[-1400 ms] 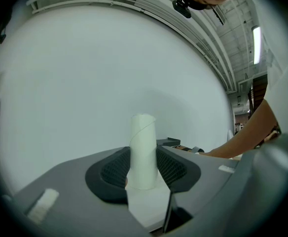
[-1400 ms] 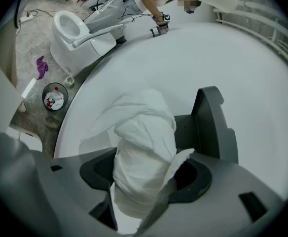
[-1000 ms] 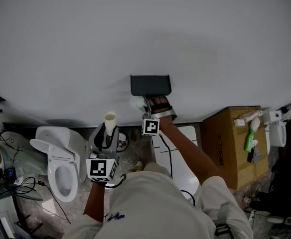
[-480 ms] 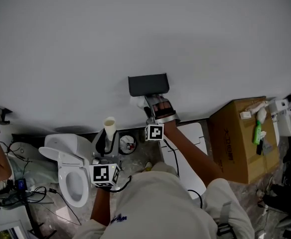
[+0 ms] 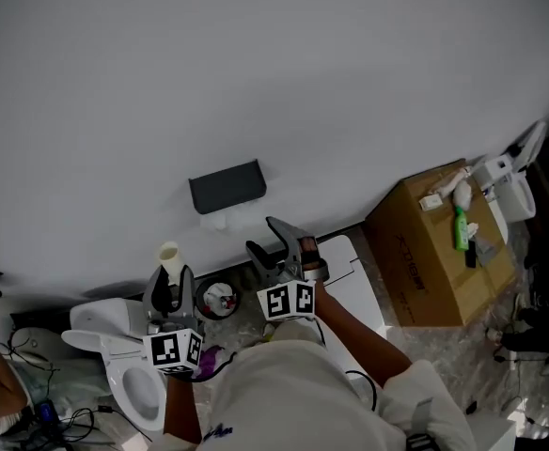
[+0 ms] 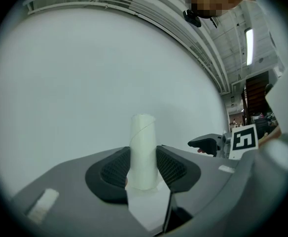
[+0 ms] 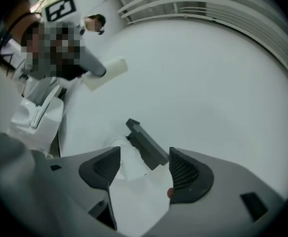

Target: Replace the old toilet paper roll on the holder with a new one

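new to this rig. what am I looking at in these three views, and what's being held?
No robot here: a person wears a head camera and holds a two-jaw gripper in each hand. The head view looks steeply down over their shoulders at a white wall. The other two views ride on the grippers and look along the jaws. The left gripper is shut on a bare cardboard tube, upright between its pads. The right gripper is open and empty; its jaws have just been closing a little. Beyond them is the dark paper holder on the wall, with something white under it. On the floor stand a toilet and a cardboard box.
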`<state>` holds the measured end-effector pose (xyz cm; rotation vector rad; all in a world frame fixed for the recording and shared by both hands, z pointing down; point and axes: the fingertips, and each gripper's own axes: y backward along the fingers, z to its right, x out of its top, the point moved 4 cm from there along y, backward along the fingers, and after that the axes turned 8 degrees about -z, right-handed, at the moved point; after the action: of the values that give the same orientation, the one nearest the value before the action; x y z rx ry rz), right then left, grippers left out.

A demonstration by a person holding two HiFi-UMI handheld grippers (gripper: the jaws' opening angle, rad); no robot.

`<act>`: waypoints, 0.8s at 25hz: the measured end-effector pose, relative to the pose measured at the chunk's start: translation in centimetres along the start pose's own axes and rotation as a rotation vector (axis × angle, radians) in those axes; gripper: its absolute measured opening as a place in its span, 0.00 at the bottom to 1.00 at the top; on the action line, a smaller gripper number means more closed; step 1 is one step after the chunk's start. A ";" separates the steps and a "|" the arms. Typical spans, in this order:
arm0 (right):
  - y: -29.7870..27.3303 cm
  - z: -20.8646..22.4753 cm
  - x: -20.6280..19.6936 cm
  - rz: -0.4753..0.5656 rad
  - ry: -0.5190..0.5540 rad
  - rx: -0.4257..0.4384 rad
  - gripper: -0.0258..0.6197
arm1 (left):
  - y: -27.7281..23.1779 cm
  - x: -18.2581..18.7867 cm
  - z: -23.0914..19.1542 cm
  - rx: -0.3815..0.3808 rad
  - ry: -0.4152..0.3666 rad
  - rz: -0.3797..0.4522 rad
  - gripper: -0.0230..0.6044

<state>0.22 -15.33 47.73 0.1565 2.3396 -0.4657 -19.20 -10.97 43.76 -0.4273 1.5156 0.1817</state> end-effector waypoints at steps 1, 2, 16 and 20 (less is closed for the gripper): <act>0.9 0.7 0.3 0.015 -0.060 -0.003 0.50 | -0.2 0.3 0.1 -0.007 -0.004 0.007 0.31; 1.7 1.5 0.5 0.030 -0.116 -0.005 0.47 | -0.5 0.6 0.4 -0.015 -0.008 0.014 0.31; 9.2 8.6 0.5 0.223 -0.648 -0.033 0.04 | -1.1 4.0 2.6 -0.083 -0.050 0.074 0.31; 9.4 9.3 0.2 0.241 -0.706 -0.023 0.04 | -0.7 4.0 2.0 -0.068 -0.044 0.081 0.31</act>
<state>8.36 -10.12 38.75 0.2181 1.6092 -0.3067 -16.82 -11.44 39.90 -0.4138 1.4877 0.3051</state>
